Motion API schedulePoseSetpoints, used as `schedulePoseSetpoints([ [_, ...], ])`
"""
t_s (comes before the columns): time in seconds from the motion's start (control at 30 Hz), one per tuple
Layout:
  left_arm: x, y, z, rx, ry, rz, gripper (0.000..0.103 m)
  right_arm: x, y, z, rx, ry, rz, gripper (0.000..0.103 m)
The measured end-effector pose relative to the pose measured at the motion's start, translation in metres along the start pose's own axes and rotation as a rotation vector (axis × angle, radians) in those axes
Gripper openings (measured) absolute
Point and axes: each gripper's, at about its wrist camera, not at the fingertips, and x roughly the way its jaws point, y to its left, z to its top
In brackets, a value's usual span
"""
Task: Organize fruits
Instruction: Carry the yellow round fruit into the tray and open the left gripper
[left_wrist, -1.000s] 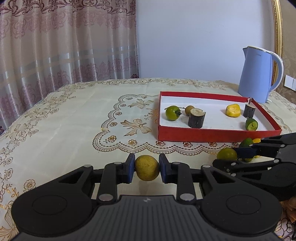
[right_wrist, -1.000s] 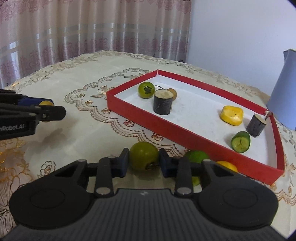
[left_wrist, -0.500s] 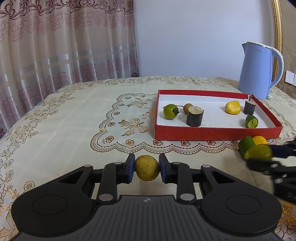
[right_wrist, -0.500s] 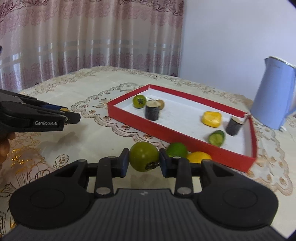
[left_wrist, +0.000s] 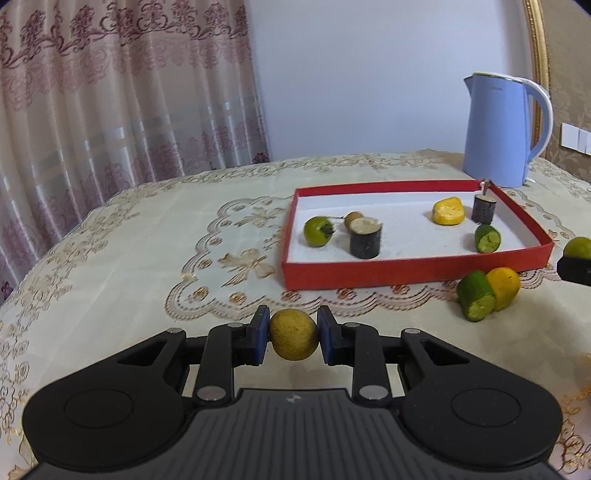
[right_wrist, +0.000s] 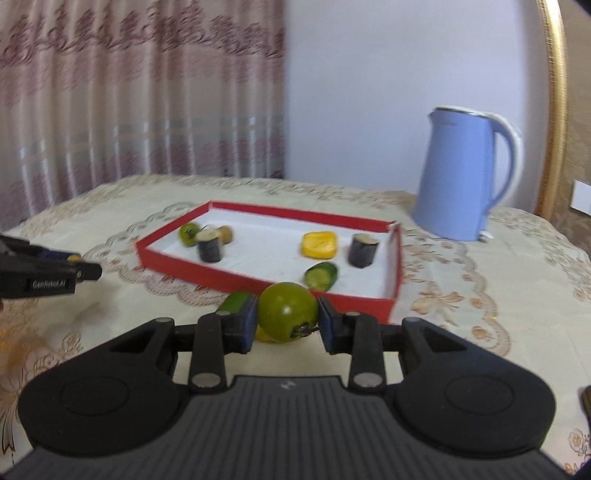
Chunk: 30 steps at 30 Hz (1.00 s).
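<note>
the right tool (right_wrist: 287, 325) has come up off the table and swung toward the red tray (right_wrist: 258, 284) over the last second: a second ago its green round fruit (right_wrist: 286, 312) sat low on the cloth beside the two loose pieces, and now it hangs in the air just short of the tray's near wall. the left tool (left_wrist: 293, 338) has drifted only a little, so the tray looks slightly further off in its view. i judge this as both fruits picked and on the way in, with the right one nearer to a drop.

each tool is closed down on its load. the left tool's blue pads pinch a dull yellow, rough-skinned round fruit (left_wrist: 293, 339) from both sides. the right tool's pads squeeze the green round fruit the same way, its stem end turned down and forward.

beyond the tools, a cut green piece (left_wrist: 475, 301) and a yellow-orange fruit (left_wrist: 504, 282), touching each other, lie on the table (left_wrist: 129, 258) just outside the tray's near wall. inside the tray sit a green fruit, a small brown one, two dark stubby cylinders, a yellow piece and a cut green piece. a blue kettle (right_wrist: 461, 177) stands behind the tray.
</note>
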Motion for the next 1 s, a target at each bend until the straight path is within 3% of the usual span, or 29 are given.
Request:
schedulePoseSetpoints([
  [0.37, 0.016, -0.030, 0.044, 0.071, -0.057, 0.018, 0.027, -0.007, -0.010, 0.002, 0.041, -0.039, 0.008, 0.032],
  [1.0, 0.072, -0.072, 0.095, 0.149, -0.050, 0.037, 0.027, -0.004, -0.026, 0.005, 0.067, -0.046, 0.002, 0.032],
])
